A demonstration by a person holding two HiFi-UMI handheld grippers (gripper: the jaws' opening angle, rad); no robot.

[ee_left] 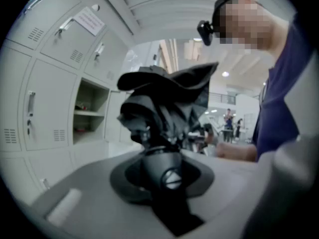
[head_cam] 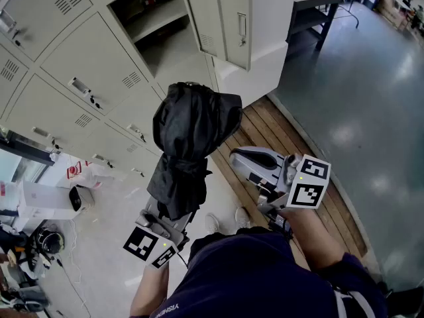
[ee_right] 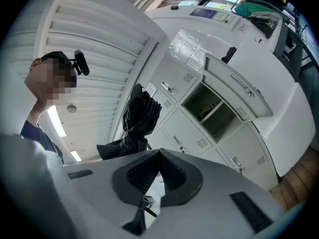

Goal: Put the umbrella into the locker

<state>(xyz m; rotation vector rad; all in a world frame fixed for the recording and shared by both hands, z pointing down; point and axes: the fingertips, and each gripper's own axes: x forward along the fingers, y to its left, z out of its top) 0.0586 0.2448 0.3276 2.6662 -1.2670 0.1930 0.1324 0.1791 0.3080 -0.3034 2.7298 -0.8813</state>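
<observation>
The only lettering I can make out is small white print on the hem of the person's dark top (head_cam: 173, 307), upside down from here and reading roughly "YISHEN". A paper notice (ee_left: 89, 20) is stuck on a locker door (ee_left: 65, 44), its print too small to read. The left marker cube (head_cam: 151, 247) and right marker cube (head_cam: 308, 184) carry black-and-white square codes.

Left gripper (head_cam: 173, 217) clamped on umbrella (head_cam: 192, 128), right gripper (head_cam: 235, 156) closed, empty
</observation>
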